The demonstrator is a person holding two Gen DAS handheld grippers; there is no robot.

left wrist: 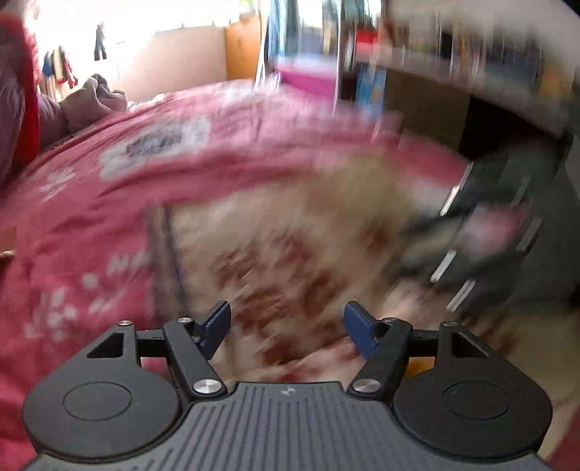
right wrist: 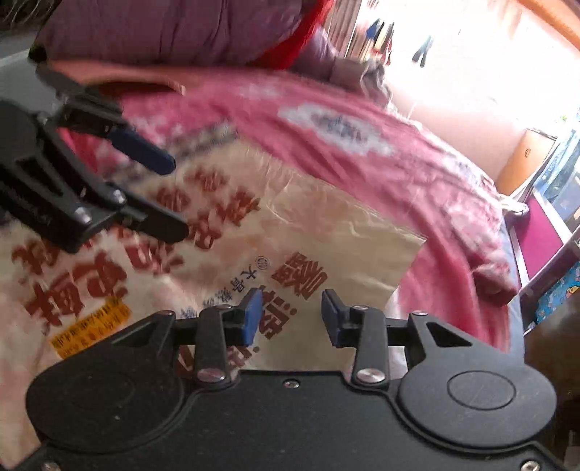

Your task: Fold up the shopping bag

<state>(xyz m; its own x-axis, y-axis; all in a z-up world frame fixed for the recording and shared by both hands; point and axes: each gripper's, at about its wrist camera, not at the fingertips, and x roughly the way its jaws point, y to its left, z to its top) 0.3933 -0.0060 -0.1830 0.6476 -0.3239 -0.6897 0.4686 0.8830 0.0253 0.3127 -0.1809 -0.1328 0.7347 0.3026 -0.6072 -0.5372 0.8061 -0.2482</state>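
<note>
We see the bag point(right wrist: 290, 224) lying flat on the bed point(right wrist: 380, 152), cream plastic with red-brown printed characters and a small yellow label near its left edge in the right wrist view; it rests on a pink bedspread with pale flower prints; the bag's far right corner lies clear and flat against the spread.

Our right claw point(right wrist: 291, 317) is released, its blue pads apart, and it hangs just above the near part of the bag with nothing between the pads; the printed characters show in the gap.

Our left claw point(left wrist: 286, 328) is also released, blue pads spread wide, over the bag point(left wrist: 290, 253); in its own view everything past the fingers is smeared by blur, so we cannot tell whether the pads touch the plastic. In the right wrist view the same claw point(right wrist: 170, 195) reaches in from the left, jaws parted, above the far left part of the bag.

The right claw shows in the left wrist view as a dark blurred shape point(left wrist: 482, 232) at the bag's right side.

A purple quilt point(right wrist: 163, 29) lies bunched at the far side of the bed; a bright window point(left wrist: 108, 29) stands beyond.
</note>
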